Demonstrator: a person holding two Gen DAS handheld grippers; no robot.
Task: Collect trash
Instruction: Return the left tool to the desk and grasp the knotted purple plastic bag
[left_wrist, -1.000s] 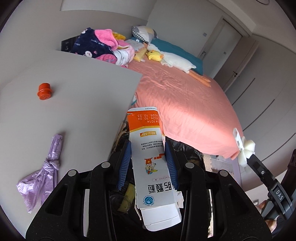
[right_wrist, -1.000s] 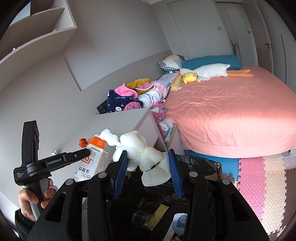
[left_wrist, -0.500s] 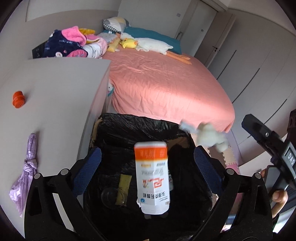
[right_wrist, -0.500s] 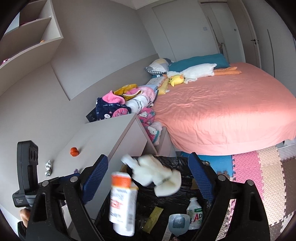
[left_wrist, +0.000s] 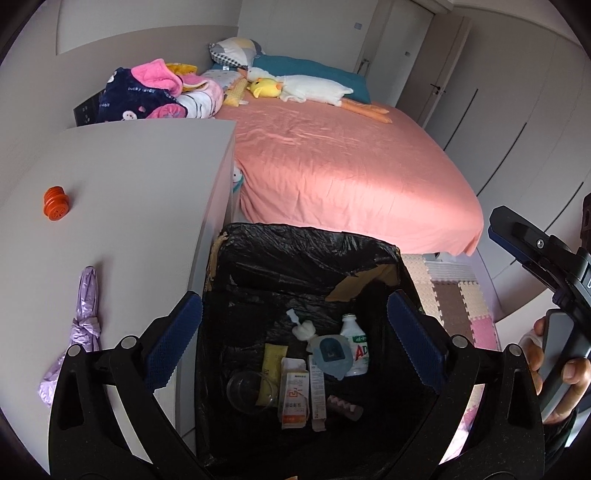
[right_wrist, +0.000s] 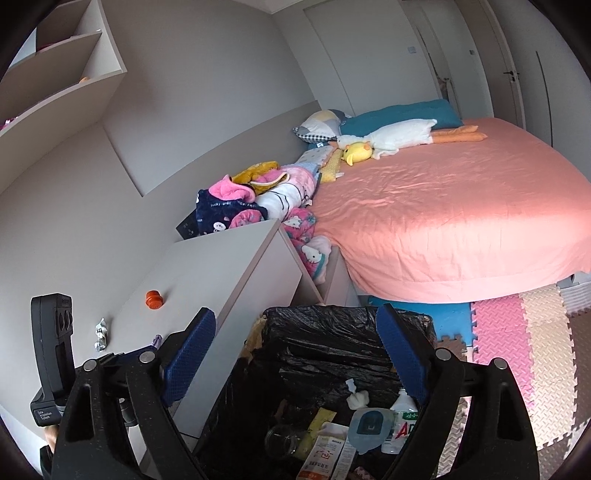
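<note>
The bed (left_wrist: 343, 166) with its pink sheet fills the 12 to 2 o'clock area of the left wrist view. The grey cabinet top (left_wrist: 122, 206) occupies 9 to 11 o'clock. The bin (left_wrist: 306, 254), lined with a black bag, stands against the cabinet's side at 6 o'clock, directly under both grippers.

Left gripper (left_wrist: 293, 338): fingers spread wide, nothing between them, positioned above the bin opening. Right gripper (right_wrist: 295, 350): fingers likewise spread wide and empty, above the same bin.

Trash inside the bin, on the bag floor:
- white and orange carton (left_wrist: 294, 395), lying flat at 6 o'clock;
- white plastic bottle (left_wrist: 355, 349), at 5 o'clock of the bin floor;
- white wad (left_wrist: 303, 329), just beside the bottle;
- clear cup (left_wrist: 248, 391), left of the carton.

Trash on the cabinet top:
- purple bag (left_wrist: 79, 332), knotted, at 8 o'clock;
- orange cap (left_wrist: 56, 203), at 9 o'clock, well apart from the purple bag.
</note>
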